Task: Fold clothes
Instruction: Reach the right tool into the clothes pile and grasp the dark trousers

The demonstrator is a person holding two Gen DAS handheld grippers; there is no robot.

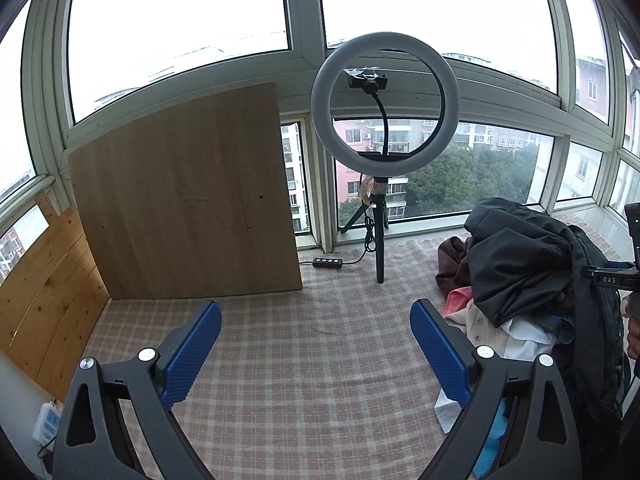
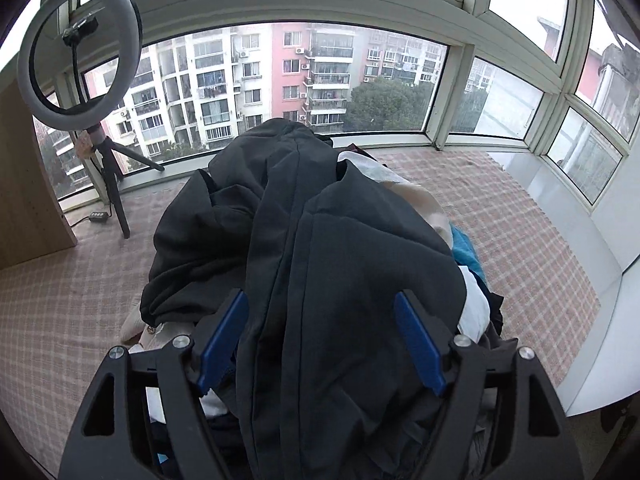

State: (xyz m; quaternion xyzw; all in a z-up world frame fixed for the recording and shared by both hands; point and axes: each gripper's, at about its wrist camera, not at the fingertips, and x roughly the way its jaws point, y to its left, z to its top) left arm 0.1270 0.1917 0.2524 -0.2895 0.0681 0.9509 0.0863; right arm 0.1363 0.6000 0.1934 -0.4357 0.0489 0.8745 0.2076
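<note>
Hovered spread over the checked cloth (image 1: 304, 340) on the left gripper (image 1: 316, 354); straddled the dark jacket (image 2: 320, 240) with right gripper (image 2: 320, 344) fingers wide apart.

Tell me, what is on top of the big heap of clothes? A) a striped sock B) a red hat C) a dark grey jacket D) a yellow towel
C: a dark grey jacket lies draped across the top of the heap, over the white, beige and blue clothes beneath, on the pink checked cloth, with the open right hand-held gripper poised on either side of it.
</note>
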